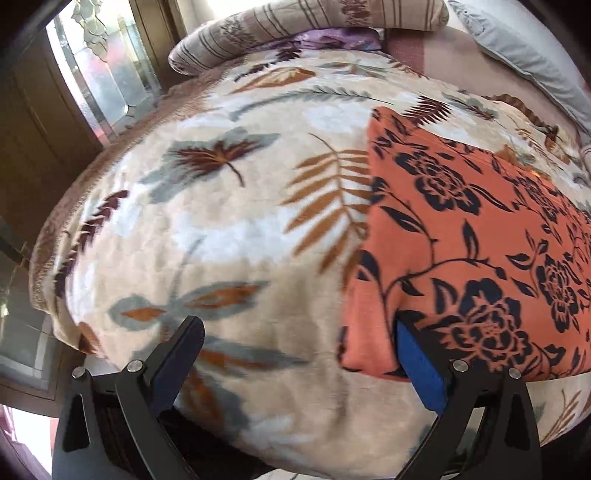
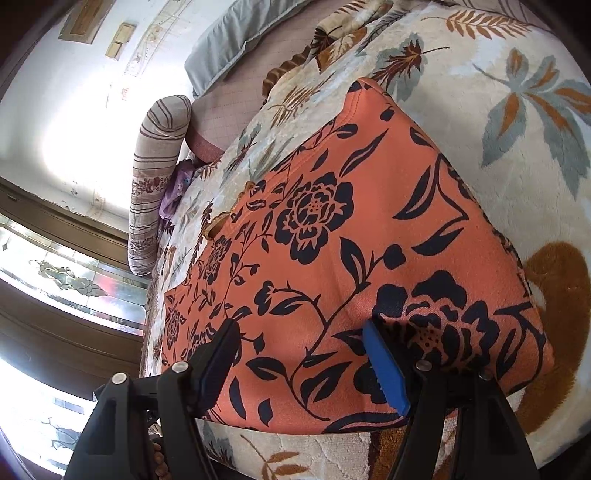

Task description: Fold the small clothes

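An orange garment with a black flower print (image 1: pixel 461 236) lies flat on the leaf-patterned blanket (image 1: pixel 240 229). In the left wrist view it fills the right side. My left gripper (image 1: pixel 295 332) is open, its right finger at the garment's near left corner and its left finger over bare blanket. In the right wrist view the garment (image 2: pixel 332 229) spreads across the middle. My right gripper (image 2: pixel 299 332) is open, both fingers just above the garment's near edge. Nothing is held.
A striped bolster (image 1: pixel 295 26) and a grey pillow (image 1: pixel 524 51) lie at the far end of the bed. A purple cloth (image 2: pixel 177 192) sits by the bolster (image 2: pixel 155 177). Glass-panelled wooden doors (image 1: pixel 96 74) stand beyond the bed's left edge.
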Tool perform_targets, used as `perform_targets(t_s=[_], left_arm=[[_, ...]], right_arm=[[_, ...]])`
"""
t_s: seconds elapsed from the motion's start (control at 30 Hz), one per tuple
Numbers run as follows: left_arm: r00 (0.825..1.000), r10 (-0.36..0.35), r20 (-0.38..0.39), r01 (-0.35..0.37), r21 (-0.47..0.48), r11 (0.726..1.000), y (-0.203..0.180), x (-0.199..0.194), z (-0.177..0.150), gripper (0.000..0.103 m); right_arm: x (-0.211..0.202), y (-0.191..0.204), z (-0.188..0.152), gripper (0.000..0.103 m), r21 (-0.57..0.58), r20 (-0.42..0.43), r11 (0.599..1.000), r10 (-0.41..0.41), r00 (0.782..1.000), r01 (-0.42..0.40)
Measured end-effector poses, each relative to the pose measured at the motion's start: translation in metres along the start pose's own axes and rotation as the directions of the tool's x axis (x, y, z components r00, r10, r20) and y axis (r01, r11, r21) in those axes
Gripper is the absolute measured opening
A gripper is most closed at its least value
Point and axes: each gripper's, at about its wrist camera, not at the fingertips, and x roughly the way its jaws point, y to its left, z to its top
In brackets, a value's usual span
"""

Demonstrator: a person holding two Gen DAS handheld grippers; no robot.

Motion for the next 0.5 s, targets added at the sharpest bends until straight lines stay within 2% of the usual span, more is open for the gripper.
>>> perform_targets(t_s=[0.1, 0.17, 0.23, 0.3, 0.4, 0.5], left_arm=[[0.994, 0.096, 0.057, -0.095, -0.022, 0.995, 0.007, -0.016, 0.004, 0.1], [0.984, 0.136, 0.118, -0.129, -0.063, 0.99, 0.011, -0.03, 0.012, 0.1], [0.983, 0.094, 0.156, -0.082, -0.083, 0.993, 0.007, -0.041, 0.017, 0.1], [0.984, 0.038, 0.173, -0.027, -0.064, 0.998, -0.007, -0.047, 0.023, 0.1], [0.98, -0.068, 0.186, 0.067, 0.011, 0.998, -0.043, -0.051, 0.029, 0.1], [0.969, -0.167, 0.184, 0.153, 0.09, 0.984, -0.084, -0.05, 0.03, 0.1]], right_arm=[[-0.007, 0.002, 0.001, 0.073, 0.034, 0.0, 0.999, -0.022, 1.0, 0.022], [-0.026, 0.008, -0.002, 0.073, 0.038, 0.05, 0.999, -0.033, 0.998, 0.031], [-0.044, 0.01, -0.009, 0.073, 0.061, 0.079, 0.998, -0.002, 0.997, -0.003], [-0.055, 0.004, -0.024, 0.073, 0.121, 0.083, 0.992, 0.015, 0.996, -0.025], [-0.06, -0.021, -0.044, 0.073, 0.256, 0.082, 0.965, 0.036, 0.996, -0.056], [-0.06, -0.045, -0.044, 0.074, 0.361, 0.111, 0.93, 0.028, 0.993, -0.066]])
